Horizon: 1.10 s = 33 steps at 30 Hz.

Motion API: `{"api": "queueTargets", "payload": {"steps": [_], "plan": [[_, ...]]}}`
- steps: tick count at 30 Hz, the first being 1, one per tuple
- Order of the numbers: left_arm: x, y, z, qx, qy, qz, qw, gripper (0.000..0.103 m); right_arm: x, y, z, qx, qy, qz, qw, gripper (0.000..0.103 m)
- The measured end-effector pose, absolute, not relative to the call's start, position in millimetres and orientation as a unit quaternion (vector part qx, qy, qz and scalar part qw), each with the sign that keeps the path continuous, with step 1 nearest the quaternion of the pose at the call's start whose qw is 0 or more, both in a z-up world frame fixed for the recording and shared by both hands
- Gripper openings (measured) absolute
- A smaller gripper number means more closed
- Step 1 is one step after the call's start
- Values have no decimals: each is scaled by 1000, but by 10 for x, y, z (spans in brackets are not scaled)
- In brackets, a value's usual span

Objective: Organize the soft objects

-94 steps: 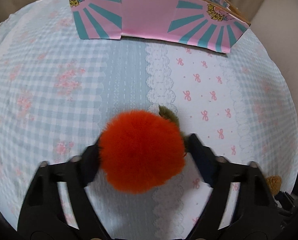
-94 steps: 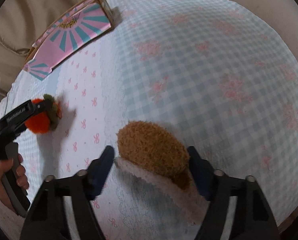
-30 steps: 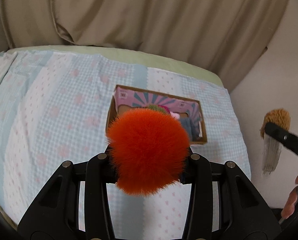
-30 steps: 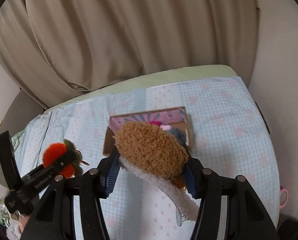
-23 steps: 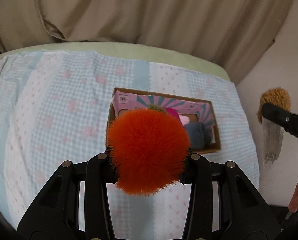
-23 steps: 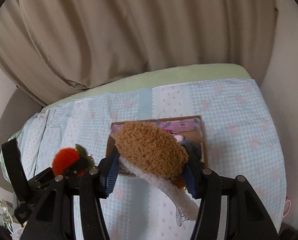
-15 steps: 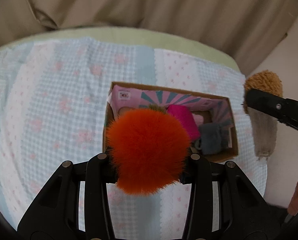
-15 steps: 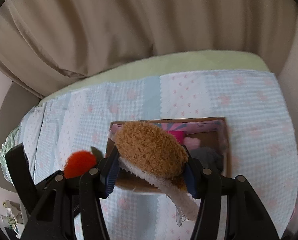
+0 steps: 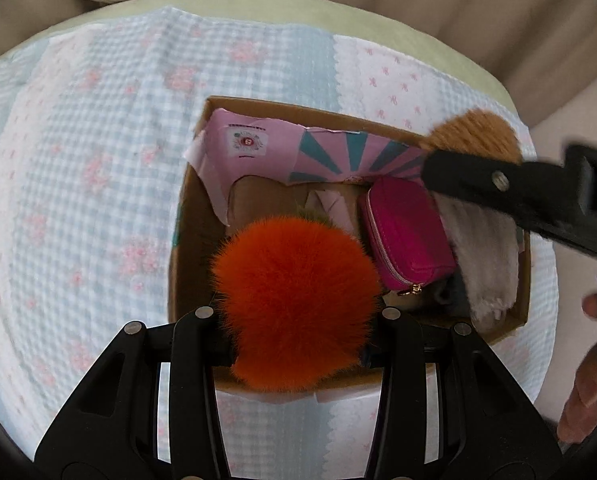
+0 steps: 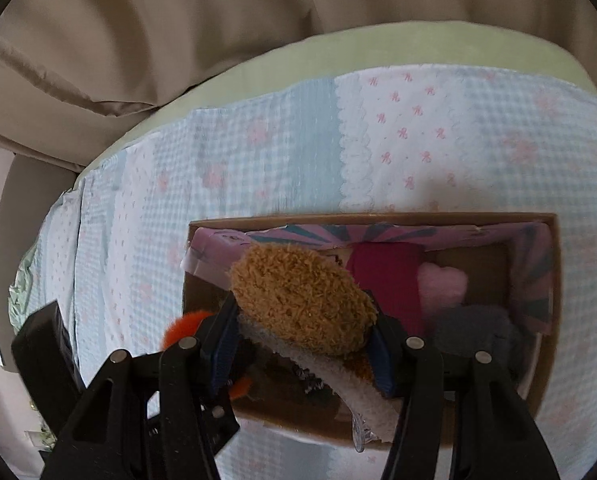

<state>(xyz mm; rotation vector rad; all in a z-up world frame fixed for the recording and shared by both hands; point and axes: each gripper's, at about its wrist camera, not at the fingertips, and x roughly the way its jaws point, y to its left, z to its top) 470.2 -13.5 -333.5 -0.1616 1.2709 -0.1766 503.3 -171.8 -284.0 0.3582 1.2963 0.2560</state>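
Note:
My left gripper (image 9: 296,316) is shut on a fluffy orange pompom (image 9: 294,300) and holds it over the left part of an open cardboard box (image 9: 186,216) with pink and teal flaps. My right gripper (image 10: 304,330) is shut on a brown plush toy with a white underside (image 10: 298,292), above the same box (image 10: 554,280). The orange pompom shows at the lower left in the right wrist view (image 10: 182,326). The brown plush also shows at the right in the left wrist view (image 9: 474,132).
Inside the box lie a magenta zip pouch (image 9: 406,232), a pink heart-shaped soft item (image 10: 442,286) and a grey soft item (image 10: 474,326). The box sits on a bed with a blue-checked and pink-patterned cover (image 9: 78,160). Beige curtains (image 10: 218,20) hang behind.
Both grippers lifted their toys off the bed and have come down over the open box, which now looms much larger. The right gripper has swung in over the box's right side.

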Motion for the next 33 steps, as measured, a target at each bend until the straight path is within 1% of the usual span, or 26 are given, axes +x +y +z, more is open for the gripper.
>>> {"api": "queueTargets", "payload": {"steps": [1,2,3,4,5,6,7,10,13,20,25,33], "plan": [[4709,-163,-3353,-73,593,-88,797,45,5066,-1717,-2871,168,600,121,773,52],[4719,-187,-3359,-71,593,-92,797,54,5098,-1710,-2900,169,602,123,771,55],[4721,-205,-3358,-69,593,-94,796,84,5131,-1690,-2929,169,607,126,766,56],[4709,-221,-3357,-66,593,-93,797,102,5161,-1669,-2955,167,612,132,762,63],[4696,-227,-3360,-64,594,-89,797,103,5177,-1652,-2965,160,614,137,761,78],[4677,-230,-3356,-64,594,-85,798,103,5187,-1641,-2970,149,616,141,760,88],[4662,-228,-3360,-66,596,-83,796,103,5183,-1640,-2972,136,620,143,760,100],[4614,-211,-3352,-78,600,-83,792,103,5114,-1724,-2961,122,613,126,770,101],[4562,-208,-3323,-79,598,-80,793,103,5039,-1823,-2971,131,616,121,767,101],[4392,-207,-3079,-82,586,-80,802,103,4842,-1923,-2778,137,607,114,774,101],[4226,-222,-2777,-77,570,-83,814,103,4657,-1960,-2465,136,589,115,788,101],[3809,-173,-2057,-65,530,-87,841,103,4160,-2052,-1756,128,548,120,818,101]]}}
